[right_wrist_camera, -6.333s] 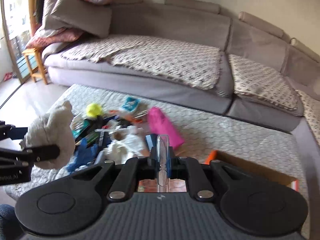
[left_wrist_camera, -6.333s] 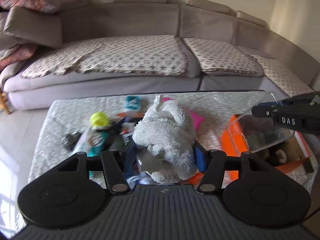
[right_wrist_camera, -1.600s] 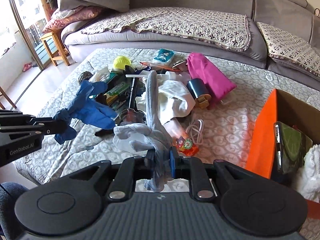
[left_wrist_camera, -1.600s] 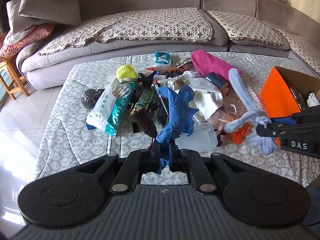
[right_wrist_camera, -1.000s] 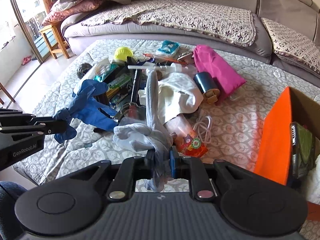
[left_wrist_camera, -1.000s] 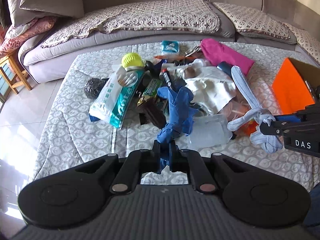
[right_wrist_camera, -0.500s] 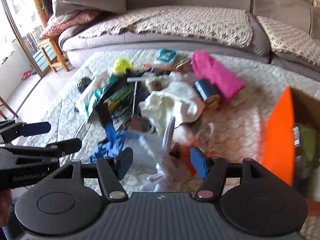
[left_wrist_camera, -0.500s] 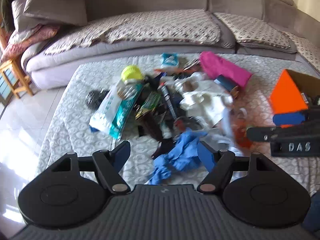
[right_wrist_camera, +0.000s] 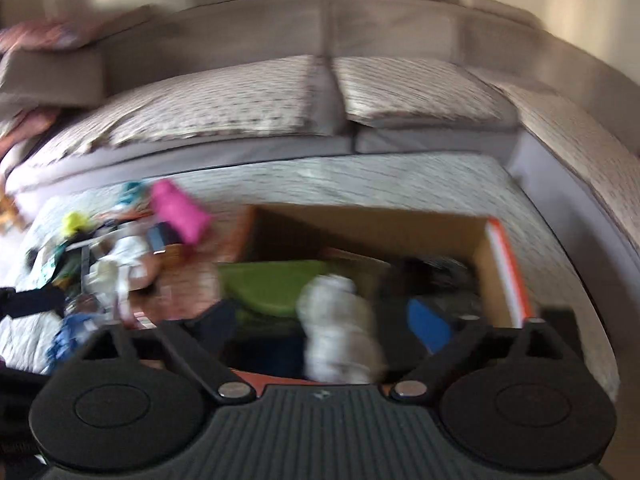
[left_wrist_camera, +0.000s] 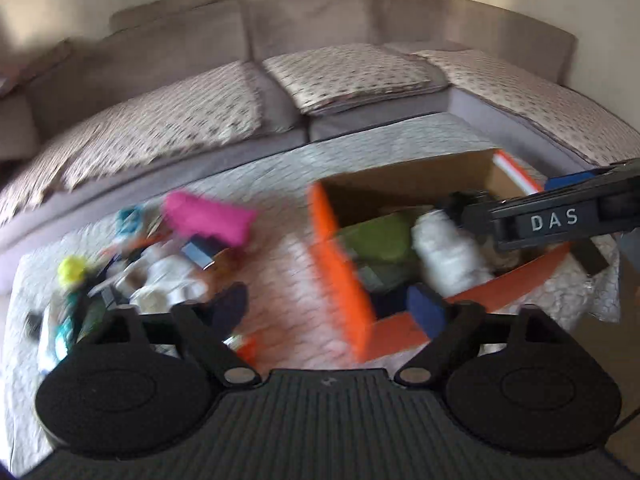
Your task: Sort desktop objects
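**Two claws opening, nothing in either**

My left gripper (left_wrist_camera: 328, 308) and right gripper (right_wrist_camera: 328, 322) are both spreading wide, bare between the pads. Below my right one sits the orange box (right_wrist_camera: 508, 264), a white plush (right_wrist_camera: 340, 340) inside. Leftward on the table (left_wrist_camera: 280, 280) lies blurred clutter (left_wrist_camera: 160, 264).
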### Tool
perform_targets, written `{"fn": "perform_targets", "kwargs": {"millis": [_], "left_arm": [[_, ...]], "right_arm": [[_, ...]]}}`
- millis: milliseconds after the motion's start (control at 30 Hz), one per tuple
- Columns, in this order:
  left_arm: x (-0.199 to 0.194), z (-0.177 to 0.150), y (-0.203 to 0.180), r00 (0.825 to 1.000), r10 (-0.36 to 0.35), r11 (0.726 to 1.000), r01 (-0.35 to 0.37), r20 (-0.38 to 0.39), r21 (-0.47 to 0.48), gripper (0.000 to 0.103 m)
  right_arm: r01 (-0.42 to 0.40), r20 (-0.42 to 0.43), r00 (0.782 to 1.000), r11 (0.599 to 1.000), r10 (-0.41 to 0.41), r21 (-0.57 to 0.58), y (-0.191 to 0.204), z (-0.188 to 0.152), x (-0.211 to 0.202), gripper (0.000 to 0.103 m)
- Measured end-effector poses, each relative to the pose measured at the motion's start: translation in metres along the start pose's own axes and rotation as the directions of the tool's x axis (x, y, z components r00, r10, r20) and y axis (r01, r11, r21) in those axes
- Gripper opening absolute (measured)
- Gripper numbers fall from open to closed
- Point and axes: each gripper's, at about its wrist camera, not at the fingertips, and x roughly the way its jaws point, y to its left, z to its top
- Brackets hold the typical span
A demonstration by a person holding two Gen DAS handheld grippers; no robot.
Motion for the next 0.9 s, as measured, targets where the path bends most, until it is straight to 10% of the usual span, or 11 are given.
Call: {"fn": "perform_targets", "kwargs": {"millis": [433, 900], "left_arm": [[0.035, 0.02, -0.032, 0.996, -0.082, 0.997, 0.081, -0.029, -0.019, 0.103], [0.033, 0.019, -0.045, 0.997, 0.003, 1.0, -0.001, 0.083, -0.028, 0.103]], "right_arm": [[0.024, 0.001, 1.0, 0.991, -0.024, 0.128, -0.053, -0.009, 0.023, 0.103], [0.068, 0.017, 0.997, 0.984, -0.072, 0.168, -0.069, -0.017, 0.018, 0.103]]}}
